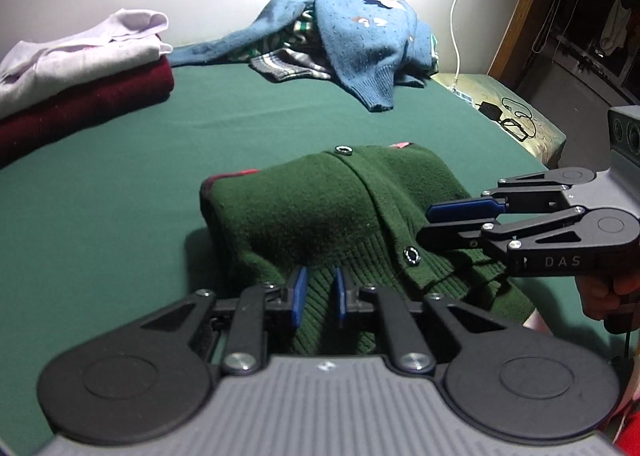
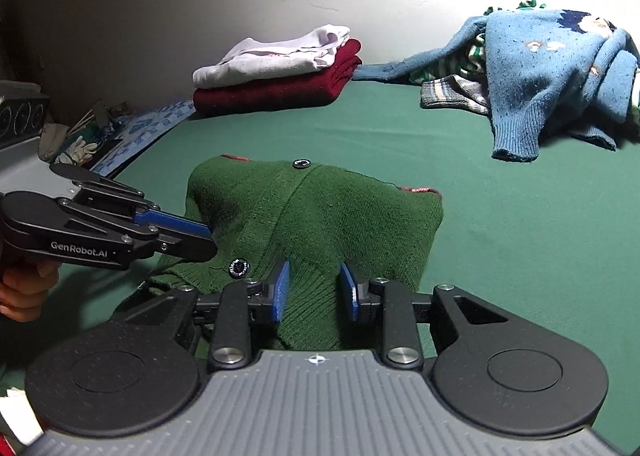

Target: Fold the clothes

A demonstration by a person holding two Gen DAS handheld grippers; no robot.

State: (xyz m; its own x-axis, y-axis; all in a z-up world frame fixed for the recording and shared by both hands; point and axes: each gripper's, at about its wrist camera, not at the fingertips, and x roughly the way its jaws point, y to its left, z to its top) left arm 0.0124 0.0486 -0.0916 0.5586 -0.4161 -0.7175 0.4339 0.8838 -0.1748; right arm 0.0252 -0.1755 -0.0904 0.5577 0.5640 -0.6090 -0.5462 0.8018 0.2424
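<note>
We are holding the green cardigan (image 1: 320,208) by its ribbed hem at the near edge of the green bed (image 1: 120,192), and the risk is starting right here. Our left gripper (image 1: 318,296) is standing narrowly parted, its blue pads (image 1: 298,296) on either side of the rib and not visibly pressing it, so that corner may drop while the other side is lifted, dragging the fold askew. Our right gripper (image 2: 314,292) is pinching a bunched ridge of hem between half-closed pads (image 2: 280,290); a thick, loosely gathered bite like that may slip, or pull up only the top layer. Both tools are pointing forward and downward over the hem, side by side with the button placket (image 2: 240,268) between them. A hand (image 2: 24,292) is wrapping each grip. Farther off, a folded stack (image 2: 276,76) is sitting at the far left corner, and the unfolded pile (image 2: 540,68) at the far right, well clear of us.
</note>
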